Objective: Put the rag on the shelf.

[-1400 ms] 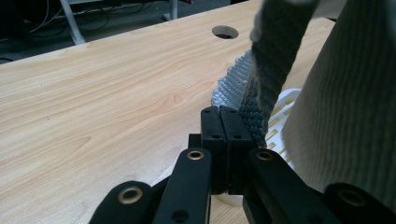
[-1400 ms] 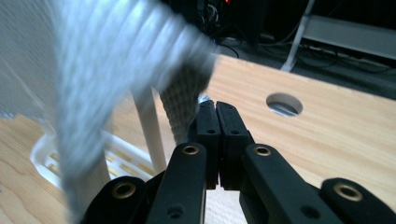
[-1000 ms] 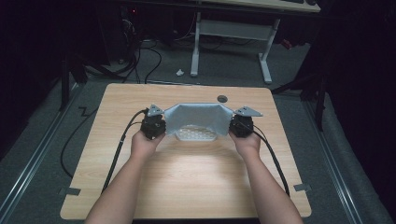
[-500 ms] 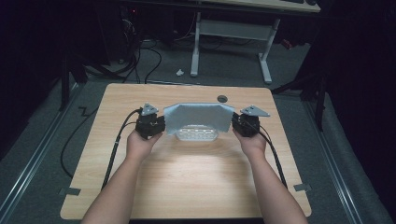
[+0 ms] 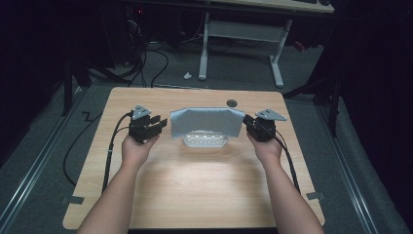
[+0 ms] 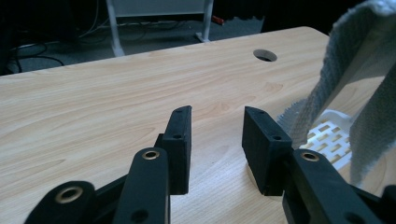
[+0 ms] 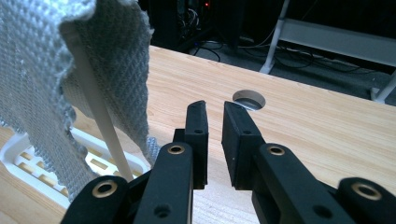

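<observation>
Two grippers sit either side of a grey woven cloth [image 5: 207,122] draped over a white slotted rack [image 5: 205,141] at the middle of the wooden tabletop [image 5: 204,190]. The left gripper [image 5: 158,124] is just clear of the cloth's left edge, its jaws apart and holding nothing. The right gripper [image 5: 247,121] is close against the cloth's right edge, its jaws parted by a narrow gap, also bare. A round hole [image 5: 232,103] lies in the tabletop behind the cloth
</observation>
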